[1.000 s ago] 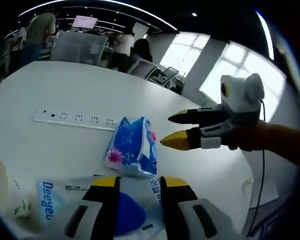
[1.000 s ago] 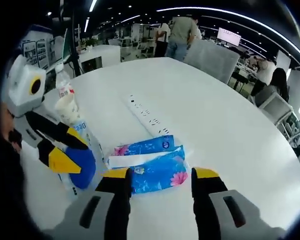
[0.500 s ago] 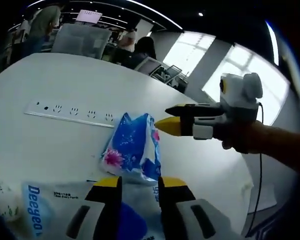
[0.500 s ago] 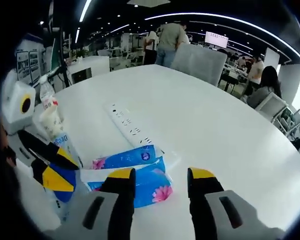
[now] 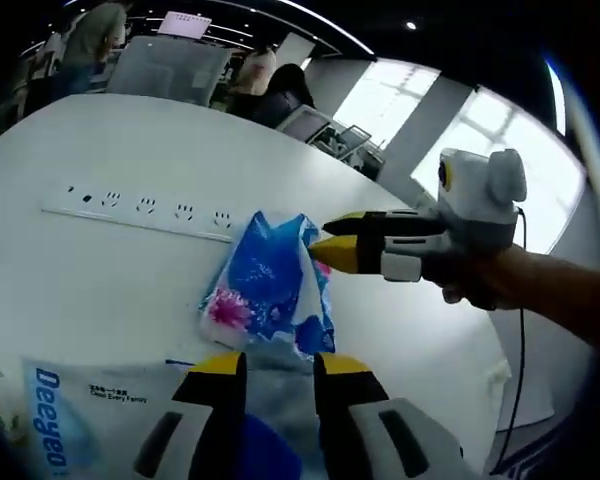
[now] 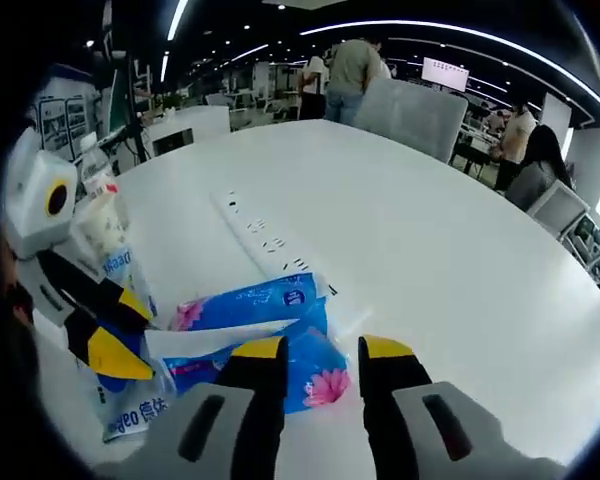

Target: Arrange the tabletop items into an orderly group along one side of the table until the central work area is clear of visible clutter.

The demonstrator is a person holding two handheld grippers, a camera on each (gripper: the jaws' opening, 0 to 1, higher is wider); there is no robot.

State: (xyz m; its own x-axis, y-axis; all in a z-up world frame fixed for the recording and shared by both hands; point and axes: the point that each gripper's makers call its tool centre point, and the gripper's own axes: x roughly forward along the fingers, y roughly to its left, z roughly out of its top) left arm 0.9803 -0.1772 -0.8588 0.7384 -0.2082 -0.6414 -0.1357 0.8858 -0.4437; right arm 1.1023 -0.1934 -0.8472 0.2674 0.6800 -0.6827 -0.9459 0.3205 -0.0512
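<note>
- blue floral tissue pack, kinda crumpled, lying flat mid-table
- white power strip stretched out straight just behind it
- white-and-blue Deeyeo wipes pack flat at the near edge

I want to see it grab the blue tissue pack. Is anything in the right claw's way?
Nothing visible is. In the right gripper view the right claw sits right at the blue tissue pack, jaws a little apart. The power strip lies beyond the pack, not between.
</note>
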